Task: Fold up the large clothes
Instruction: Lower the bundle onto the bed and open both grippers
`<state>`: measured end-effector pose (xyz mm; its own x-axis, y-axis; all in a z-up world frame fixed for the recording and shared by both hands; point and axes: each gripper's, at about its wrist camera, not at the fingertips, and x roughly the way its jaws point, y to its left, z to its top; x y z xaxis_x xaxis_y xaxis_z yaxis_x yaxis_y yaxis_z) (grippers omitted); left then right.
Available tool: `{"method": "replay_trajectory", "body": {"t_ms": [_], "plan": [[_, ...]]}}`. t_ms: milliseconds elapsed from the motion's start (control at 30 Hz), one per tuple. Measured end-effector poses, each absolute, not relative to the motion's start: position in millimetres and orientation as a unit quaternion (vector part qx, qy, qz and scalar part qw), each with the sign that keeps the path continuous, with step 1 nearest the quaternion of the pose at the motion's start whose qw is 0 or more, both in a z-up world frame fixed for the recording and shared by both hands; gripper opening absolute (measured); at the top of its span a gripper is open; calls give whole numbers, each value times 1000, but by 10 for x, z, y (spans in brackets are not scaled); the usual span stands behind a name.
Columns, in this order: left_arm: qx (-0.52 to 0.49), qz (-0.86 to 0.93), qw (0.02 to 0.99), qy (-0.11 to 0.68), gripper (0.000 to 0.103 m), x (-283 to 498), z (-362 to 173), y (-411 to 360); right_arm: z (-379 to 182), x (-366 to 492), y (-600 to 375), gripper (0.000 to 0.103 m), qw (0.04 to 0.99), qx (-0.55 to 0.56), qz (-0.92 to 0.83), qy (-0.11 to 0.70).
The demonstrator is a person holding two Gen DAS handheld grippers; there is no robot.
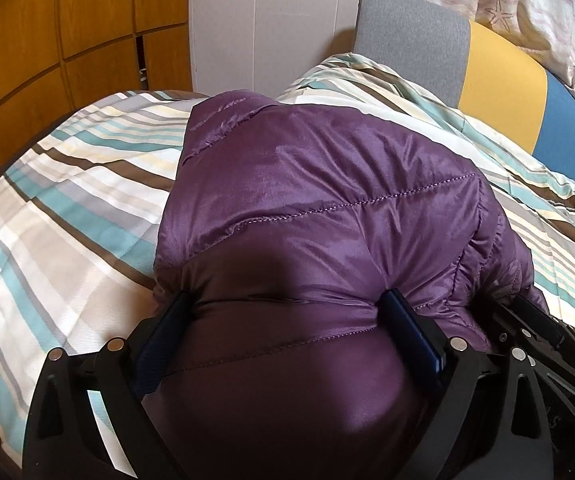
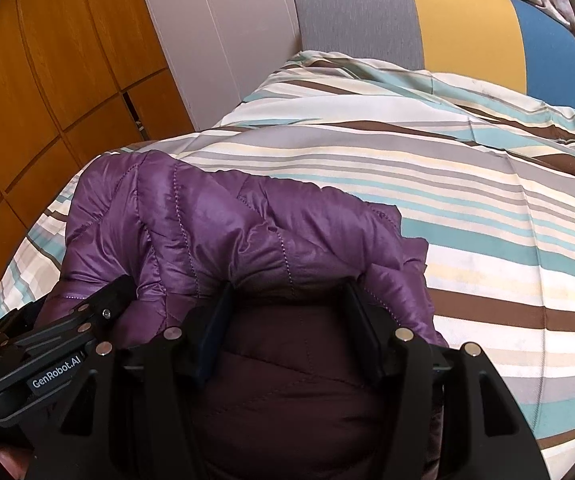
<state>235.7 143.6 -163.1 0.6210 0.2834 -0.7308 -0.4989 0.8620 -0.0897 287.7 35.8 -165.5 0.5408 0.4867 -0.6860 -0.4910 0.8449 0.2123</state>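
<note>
A puffy purple quilted jacket (image 1: 327, 208) lies bunched on a striped bedspread (image 1: 67, 200), its near edge bulging between the fingers of both tools. The left gripper (image 1: 287, 320) and right gripper (image 2: 287, 312) each pinch a thick wad of it, side by side. This looks like a fold being laid down; next, seemingly, release and flatten.

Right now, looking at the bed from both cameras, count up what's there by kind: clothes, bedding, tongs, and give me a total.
Clothes: 1, the purple quilted jacket
Bedding: 1, the striped bedcover
Tongs: 2, the left tongs and the right tongs, each with a puffy fold of the jacket between its fingers
Total: 4
</note>
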Motion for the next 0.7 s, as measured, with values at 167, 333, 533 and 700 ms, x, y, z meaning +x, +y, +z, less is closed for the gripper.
{"method": "replay_trajectory", "body": {"t_ms": [167, 333, 533, 700], "plan": [[-138, 226, 893, 364, 97, 2271, -1551, 1379, -1605, 2841, 333, 58, 876, -4, 286, 388], [-133, 225, 902, 343, 100, 1950, -1363, 1273, -1397, 2557, 196, 78, 888, -11, 278, 367], [-133, 234, 909, 317, 100, 1422, -1220, 1110, -1180, 2050, -15, 92, 895, -22, 279, 348], [-140, 243, 905, 319, 100, 960, -1137, 1037, -1040, 1666, -282, 99, 893, -2, 287, 346]]}}
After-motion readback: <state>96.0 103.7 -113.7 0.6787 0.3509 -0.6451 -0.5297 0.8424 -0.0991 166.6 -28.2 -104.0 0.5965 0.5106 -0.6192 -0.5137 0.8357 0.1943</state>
